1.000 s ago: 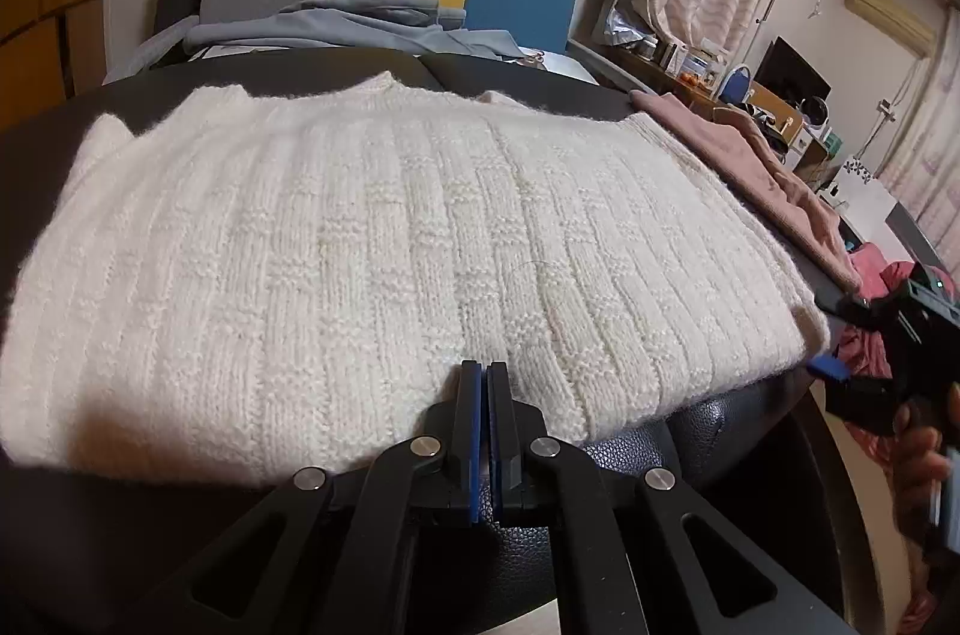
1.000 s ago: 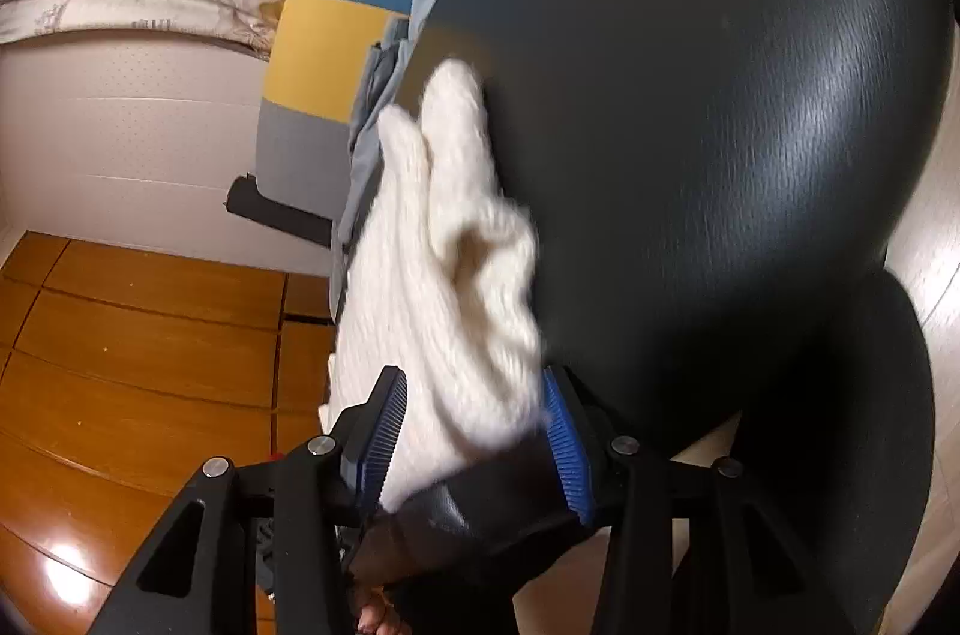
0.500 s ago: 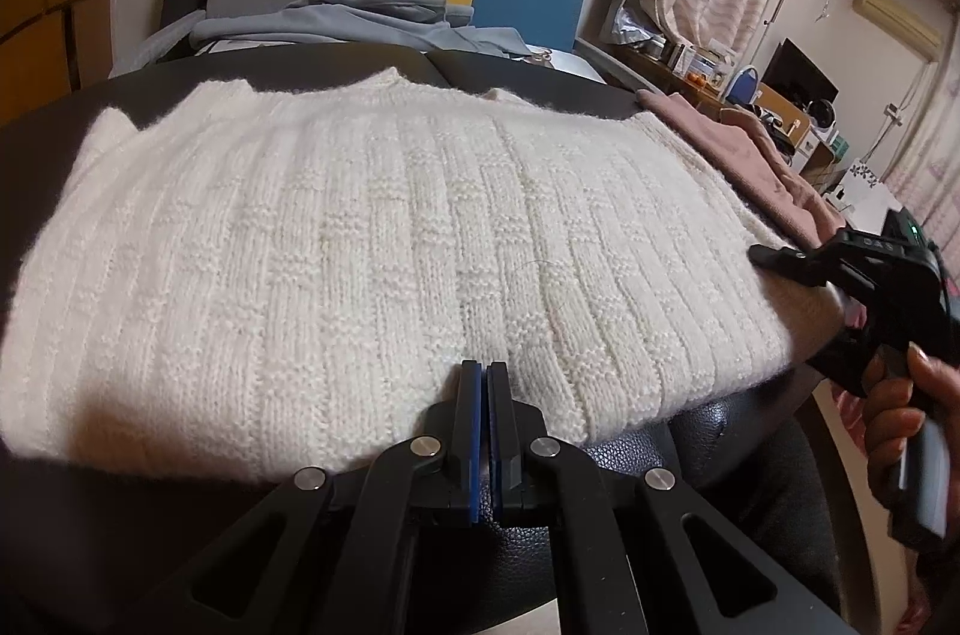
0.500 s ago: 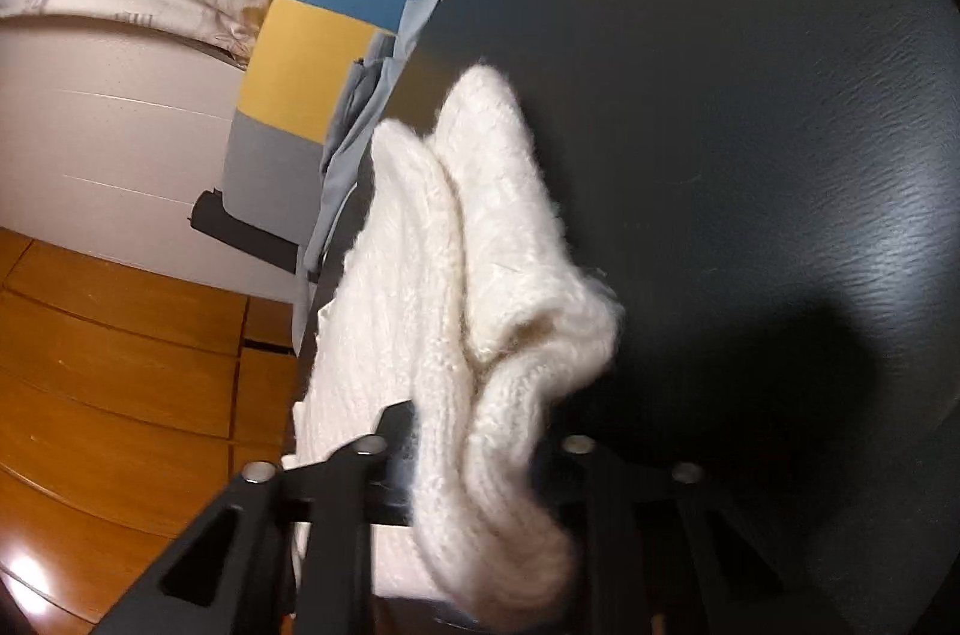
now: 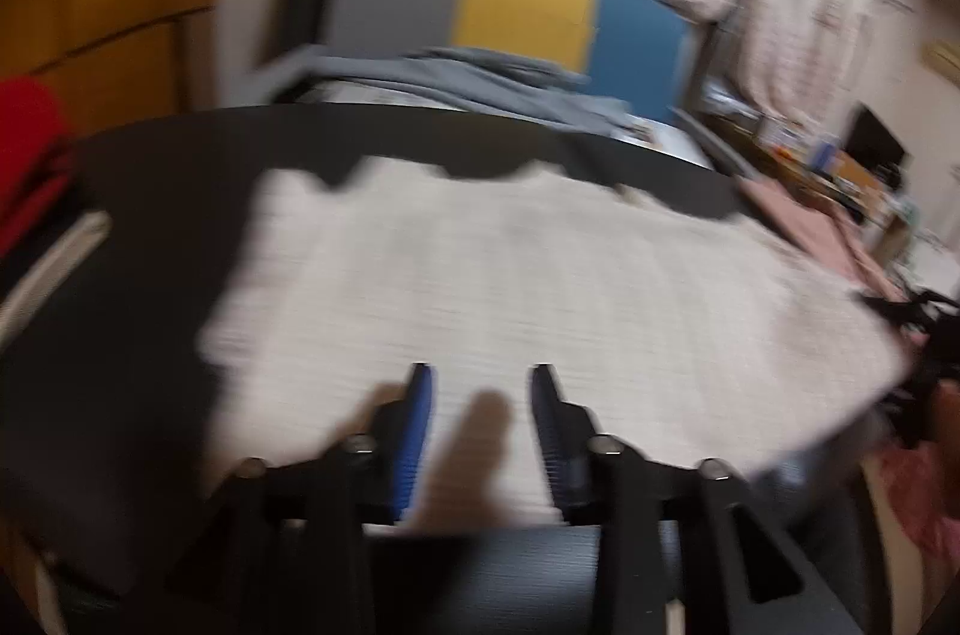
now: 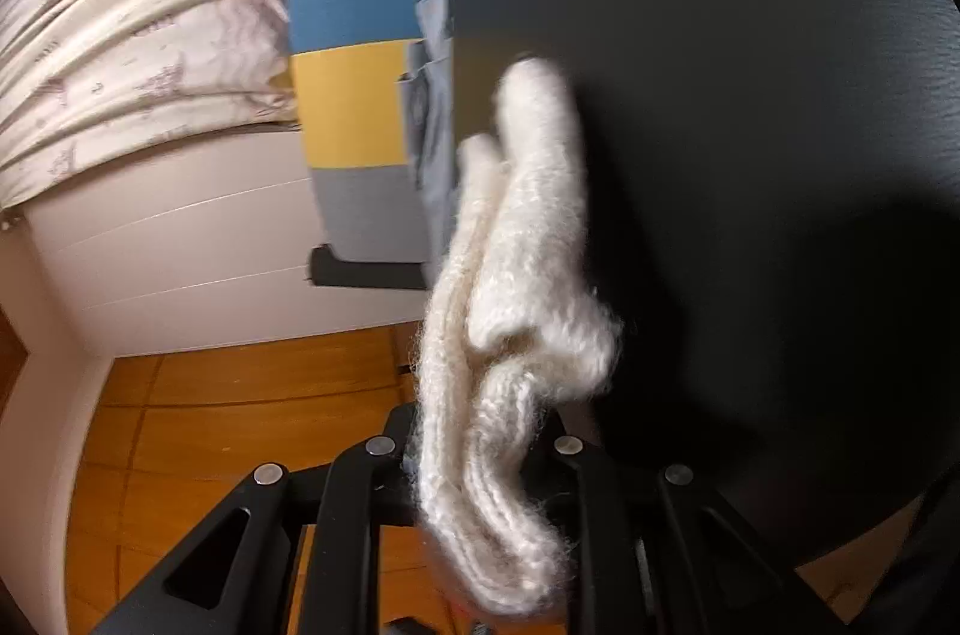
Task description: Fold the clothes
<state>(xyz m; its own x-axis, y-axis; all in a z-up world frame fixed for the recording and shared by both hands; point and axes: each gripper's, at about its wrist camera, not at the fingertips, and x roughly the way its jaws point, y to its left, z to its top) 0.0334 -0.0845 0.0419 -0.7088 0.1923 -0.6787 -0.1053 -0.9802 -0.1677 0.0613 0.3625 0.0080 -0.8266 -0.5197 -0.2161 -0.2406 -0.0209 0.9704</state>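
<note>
Sweater: a white knitted sweater lies spread flat over a round black table; the left wrist view is blurred, so the knit pattern does not read.
Near edge: the sweater's near hem reaches the table's rim right under the left gripper.
Far edge: a wavy white border stops short of the table's back rim, leaving a dark strip of bare top behind it.
Left side: a broad bare stretch of black top lies open beside the sweater.
Right side: the cloth runs out to the rim, where the right gripper shows dark and blurred at the picture's edge.
Left claw: its jaws are opening, blue pads apart above the hem, only the cloth's surface and a shadow showing in the gap; nothing is clamped.
Right claw: its fingers are closed on a bunched, folded corner of the sweater, thick fuzzy layers squeezed between them and hanging out below.
Open room, right view: most of the black top beside the gripped corner is bare.
Beyond the table: a grey garment lies before a grey, yellow and blue panel; a pink cloth sits at the far right rim.
</note>
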